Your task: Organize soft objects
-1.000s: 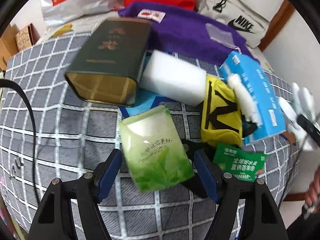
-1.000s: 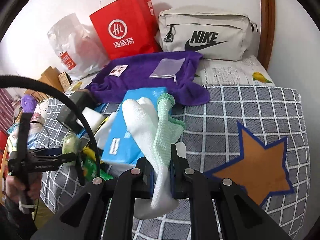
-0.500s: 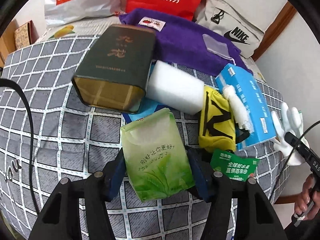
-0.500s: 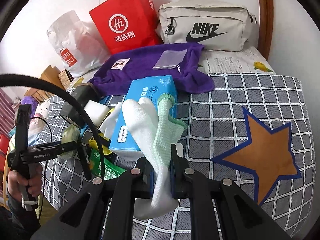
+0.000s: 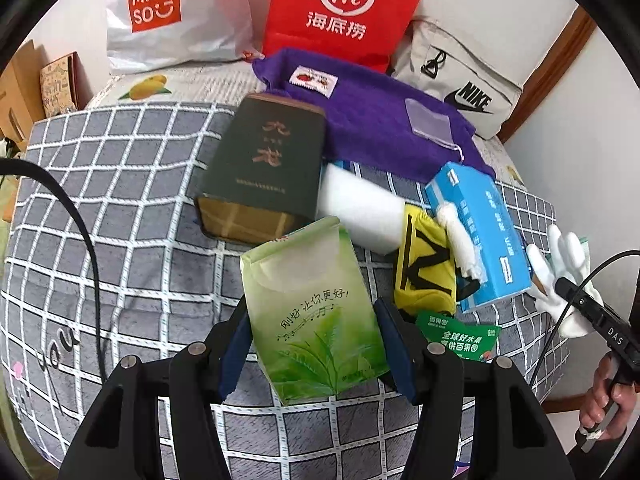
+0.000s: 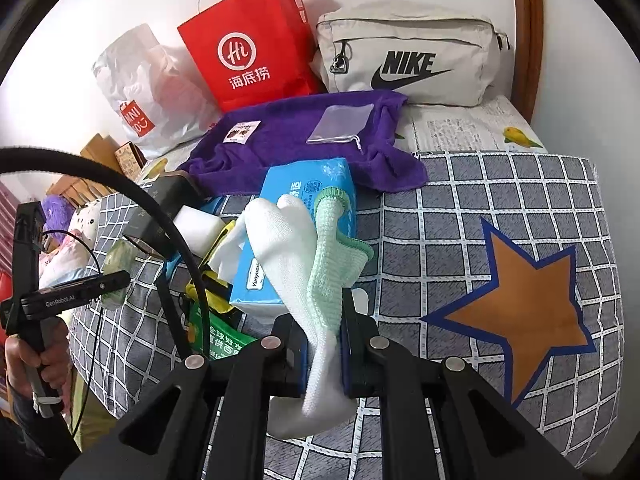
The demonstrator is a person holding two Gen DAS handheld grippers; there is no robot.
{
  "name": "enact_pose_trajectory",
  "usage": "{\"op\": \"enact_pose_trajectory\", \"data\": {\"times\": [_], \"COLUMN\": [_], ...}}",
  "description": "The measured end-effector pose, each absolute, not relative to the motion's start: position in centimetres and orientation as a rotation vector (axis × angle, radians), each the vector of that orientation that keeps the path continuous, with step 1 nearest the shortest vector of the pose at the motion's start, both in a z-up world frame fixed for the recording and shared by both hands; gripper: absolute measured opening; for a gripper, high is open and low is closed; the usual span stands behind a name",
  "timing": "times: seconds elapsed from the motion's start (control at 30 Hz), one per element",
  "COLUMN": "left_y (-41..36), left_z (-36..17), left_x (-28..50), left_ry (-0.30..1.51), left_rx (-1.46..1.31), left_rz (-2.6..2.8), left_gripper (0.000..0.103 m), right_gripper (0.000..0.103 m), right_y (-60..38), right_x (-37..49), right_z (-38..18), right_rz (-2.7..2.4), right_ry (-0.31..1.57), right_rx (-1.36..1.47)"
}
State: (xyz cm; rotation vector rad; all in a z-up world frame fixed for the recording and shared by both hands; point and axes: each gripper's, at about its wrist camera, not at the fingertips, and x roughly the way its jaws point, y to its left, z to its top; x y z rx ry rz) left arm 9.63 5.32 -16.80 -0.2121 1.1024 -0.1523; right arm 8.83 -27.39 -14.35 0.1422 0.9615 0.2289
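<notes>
A: So, left claw [image 5: 314, 344] status?
B: Clamped on the green tissue pack [image 5: 314, 308], blue pads pressing both its sides. The jaws were closing in the last second; they have stopped now. Pack is up off the grid-pattern bed cover [image 5: 120, 208], tilted, top edge leaning toward the dark green tin [image 5: 264, 164].

A: Right claw [image 6: 324, 354]?
B: Nearly together, pinching the white glove [image 6: 288, 248] and a mint-green cloth [image 6: 336, 264]. Both hang through the jaws, glove tail below the pads, fingers sticking up above.

A: Rest of the pile?
B: White foam block [image 5: 360, 212] just beside the tin. Yellow pouch [image 5: 424, 268] with black straps touching the foam, blue tissue box [image 5: 480, 232] next to that. Green snack packet [image 5: 460, 336] lies flat in front of the pouch. Purple towel [image 5: 380, 120] behind it all, with a small clear bag [image 5: 428, 122] on top.

A: Background?
B: Red paper bag [image 6: 252, 40], white plastic bag [image 6: 148, 88], beige Nike bag [image 6: 408, 60] lined up along the wall. Orange star patch [image 6: 524, 312] on the cover to the right of the right claw, nothing lying on it.
</notes>
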Motion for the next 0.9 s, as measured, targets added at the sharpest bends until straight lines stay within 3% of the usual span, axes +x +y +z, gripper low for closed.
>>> {"op": "enact_pose_trajectory", "data": {"times": [0.9], "left_y": [4.9], "left_z": [-11.2], "left_x": [13.8], "left_ry": [1.006], "left_rx": [-0.152], "left_rz": [-0.213], "left_gripper": [0.058], "right_gripper": [0.012], "right_y": [-27.4], "right_x": [11.5], "right_z": [-9.9], "right_rz": [0.283], "right_ry": [0.863], "right_rx": [0.117]}}
